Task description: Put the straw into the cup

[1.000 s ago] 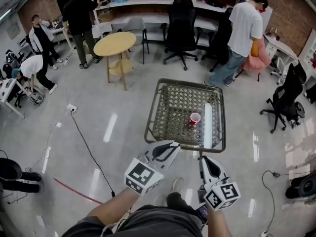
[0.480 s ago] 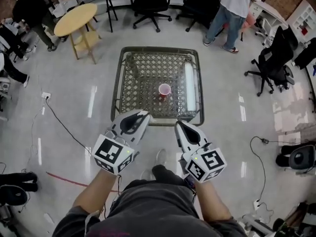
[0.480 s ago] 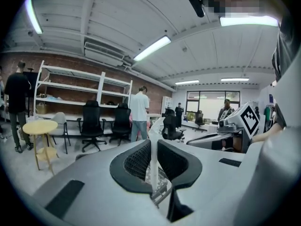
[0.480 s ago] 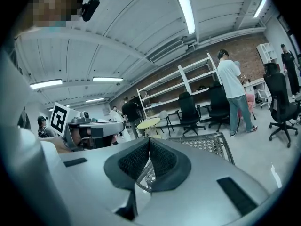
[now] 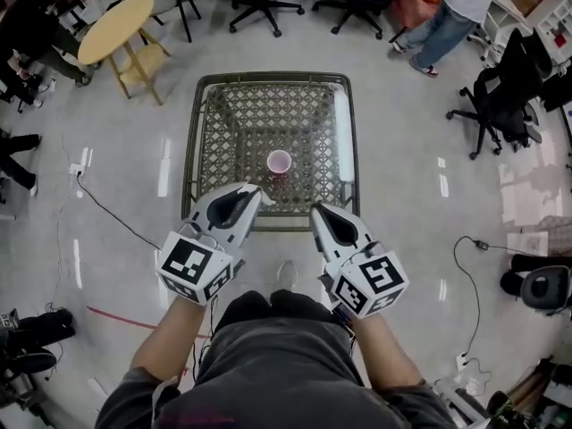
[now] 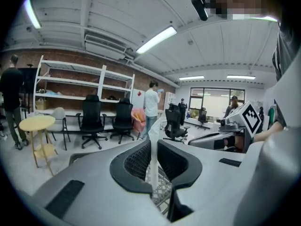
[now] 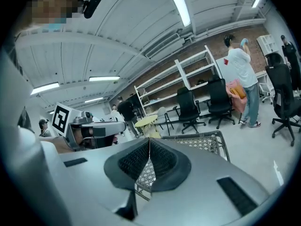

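Observation:
A red cup point(image 5: 279, 161) stands upright near the middle of the lattice-topped table point(image 5: 207, 141). My left gripper point(image 5: 251, 189) hovers over the table's near edge, a little short and left of the cup. In the left gripper view that gripper point(image 6: 153, 141) is shut on a white straw point(image 6: 152, 161), which stands upright between the jaws. My right gripper point(image 5: 315, 210) hangs beside the left one at the near edge, right of the cup. Its jaws point(image 7: 149, 141) meet with nothing between them.
A long white band point(image 5: 342, 141) runs along the table's right side. A round wooden side table point(image 5: 114, 27) stands far left. Office chairs point(image 5: 506, 88) and several people are around the room, with cables point(image 5: 116, 217) on the floor at the left.
The table and cup now lie closer and more central in the head view. Both grippers have come forward to the table's near edge. The left stays shut on the straw.

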`<act>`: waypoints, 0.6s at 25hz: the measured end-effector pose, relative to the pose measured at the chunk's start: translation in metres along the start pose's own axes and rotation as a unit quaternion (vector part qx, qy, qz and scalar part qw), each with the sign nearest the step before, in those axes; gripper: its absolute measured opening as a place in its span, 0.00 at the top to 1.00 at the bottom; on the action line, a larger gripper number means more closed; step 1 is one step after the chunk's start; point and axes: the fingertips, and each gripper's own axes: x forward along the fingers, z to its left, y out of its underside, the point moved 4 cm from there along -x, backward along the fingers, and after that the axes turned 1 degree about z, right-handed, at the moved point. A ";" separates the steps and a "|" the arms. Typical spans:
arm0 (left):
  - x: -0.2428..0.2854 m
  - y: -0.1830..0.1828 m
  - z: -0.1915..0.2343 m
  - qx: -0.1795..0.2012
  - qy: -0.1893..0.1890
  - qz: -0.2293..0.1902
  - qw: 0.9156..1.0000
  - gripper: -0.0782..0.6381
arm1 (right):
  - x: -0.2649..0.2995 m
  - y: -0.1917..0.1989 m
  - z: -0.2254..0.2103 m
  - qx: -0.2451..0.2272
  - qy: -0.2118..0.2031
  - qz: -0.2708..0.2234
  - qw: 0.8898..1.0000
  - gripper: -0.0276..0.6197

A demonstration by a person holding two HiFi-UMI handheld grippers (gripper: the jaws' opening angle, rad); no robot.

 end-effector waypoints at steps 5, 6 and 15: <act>0.027 0.002 0.006 -0.005 -0.002 0.009 1.000 0.82 | 0.005 0.000 -0.026 0.007 0.002 0.009 1.000 0.94; 0.031 0.003 0.008 -0.007 -0.002 0.011 1.000 0.82 | 0.007 0.000 -0.029 0.008 0.003 0.011 1.000 0.94; 0.062 0.015 0.036 -0.021 0.005 0.026 0.999 0.82 | 0.030 0.004 -0.047 0.019 0.013 0.034 0.999 0.94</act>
